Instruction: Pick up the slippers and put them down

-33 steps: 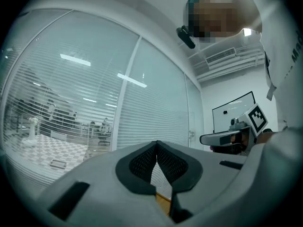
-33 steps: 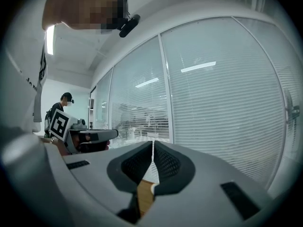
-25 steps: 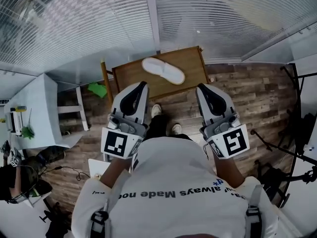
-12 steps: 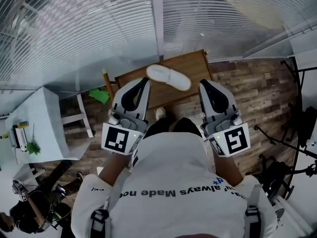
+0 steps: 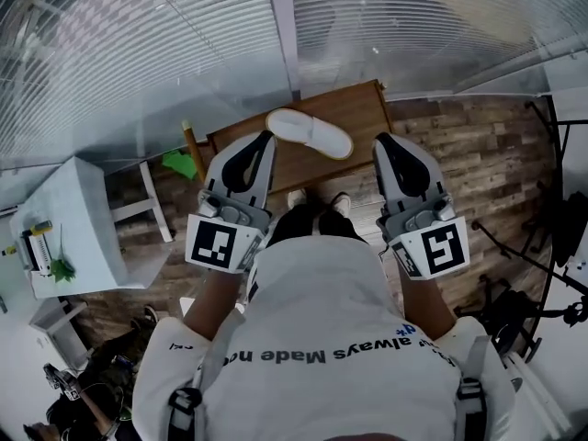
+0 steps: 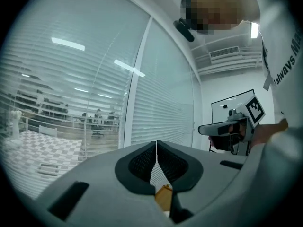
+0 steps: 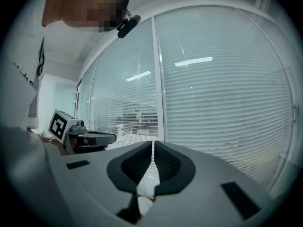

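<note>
One white slipper (image 5: 309, 133) lies across the far-left part of a small brown wooden table (image 5: 354, 118) in the head view. Both grippers are held level in front of the person's chest, above the table's near edge and apart from the slipper. My left gripper (image 5: 267, 139) points at the slipper's near left end, its jaws shut with nothing between them (image 6: 155, 144). My right gripper (image 5: 380, 141) is over the table's right front, also shut and empty (image 7: 153, 143). Each gripper view looks at window blinds, with the other gripper off to the side. No second slipper shows.
Slatted window blinds (image 5: 184, 35) stand just behind the table. A white cabinet (image 5: 69, 214) with small items, a white stool (image 5: 147, 205) and a green object (image 5: 179, 163) are at the left. Black stands and cables (image 5: 537, 265) fill the right over the wooden floor (image 5: 459, 168).
Both grippers have moved forward toward the table and a little down, still shut. The person's feet have come closer to the table. The slipper has not moved.
</note>
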Action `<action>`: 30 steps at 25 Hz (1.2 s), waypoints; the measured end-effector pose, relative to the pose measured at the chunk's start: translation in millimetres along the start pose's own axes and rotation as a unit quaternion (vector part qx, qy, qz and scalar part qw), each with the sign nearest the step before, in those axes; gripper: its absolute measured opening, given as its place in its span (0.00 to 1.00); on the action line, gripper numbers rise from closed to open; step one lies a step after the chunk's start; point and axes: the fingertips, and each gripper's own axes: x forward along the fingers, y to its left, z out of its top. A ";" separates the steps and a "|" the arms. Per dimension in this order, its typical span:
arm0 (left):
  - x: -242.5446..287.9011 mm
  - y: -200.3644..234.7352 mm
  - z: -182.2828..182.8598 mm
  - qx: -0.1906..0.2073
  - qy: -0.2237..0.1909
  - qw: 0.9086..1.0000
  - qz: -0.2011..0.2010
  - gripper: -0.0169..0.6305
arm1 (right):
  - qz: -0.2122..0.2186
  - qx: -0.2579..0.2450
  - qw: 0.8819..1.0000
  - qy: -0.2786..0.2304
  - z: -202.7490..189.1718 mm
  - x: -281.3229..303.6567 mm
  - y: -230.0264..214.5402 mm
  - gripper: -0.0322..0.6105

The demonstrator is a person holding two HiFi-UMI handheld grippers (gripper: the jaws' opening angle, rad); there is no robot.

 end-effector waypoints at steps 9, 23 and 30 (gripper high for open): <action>17.8 30.5 -70.9 0.003 0.064 0.998 0.002 0.06 | -0.008 0.022 0.999 0.046 -57.1 7.8 -20.6 0.08; 53.1 68.9 -227.7 -0.059 0.198 0.978 -0.019 0.20 | -0.040 0.085 0.986 0.138 -191.2 21.1 -47.8 0.19; 66.1 94.8 -313.8 -0.086 0.252 0.964 -0.005 0.28 | -0.053 0.102 0.975 0.191 -272.2 26.2 -60.9 0.23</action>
